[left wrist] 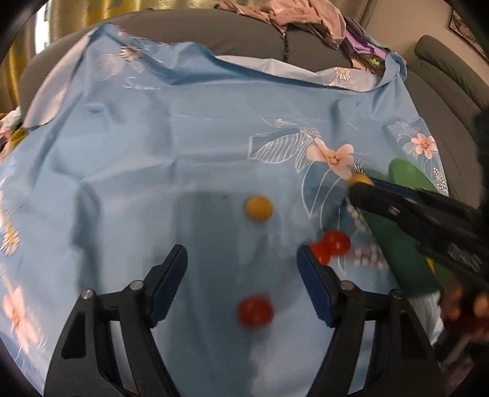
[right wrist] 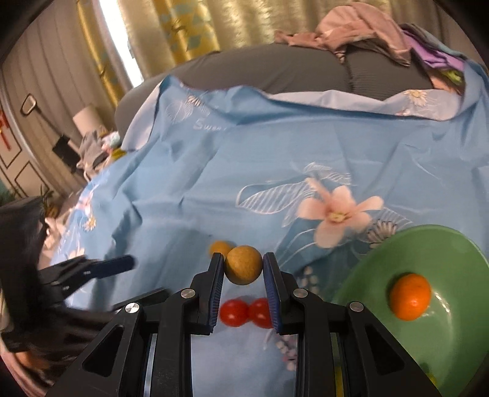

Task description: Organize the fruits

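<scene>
My right gripper (right wrist: 244, 267) is shut on a round yellow-brown fruit (right wrist: 244, 265), held above the blue floral cloth (right wrist: 214, 183); it also shows in the left wrist view (left wrist: 359, 181), beside the green bowl (left wrist: 397, 244). The bowl (right wrist: 428, 244) holds an orange fruit (right wrist: 410, 300). My left gripper (left wrist: 243, 262) is open and empty above a red tomato (left wrist: 255, 310). Two more red tomatoes (left wrist: 331, 245) lie by its right finger, and a yellow fruit (left wrist: 258, 208) lies ahead. In the right wrist view the two tomatoes (right wrist: 244, 312) and the yellow fruit (right wrist: 220, 248) lie below my fingers.
The cloth covers a grey sofa (left wrist: 244, 36) with a pile of clothes (left wrist: 290, 15) on its back. Yellow curtains (right wrist: 183, 30) hang behind. The cloth is wrinkled, with a folded far edge (left wrist: 275, 67).
</scene>
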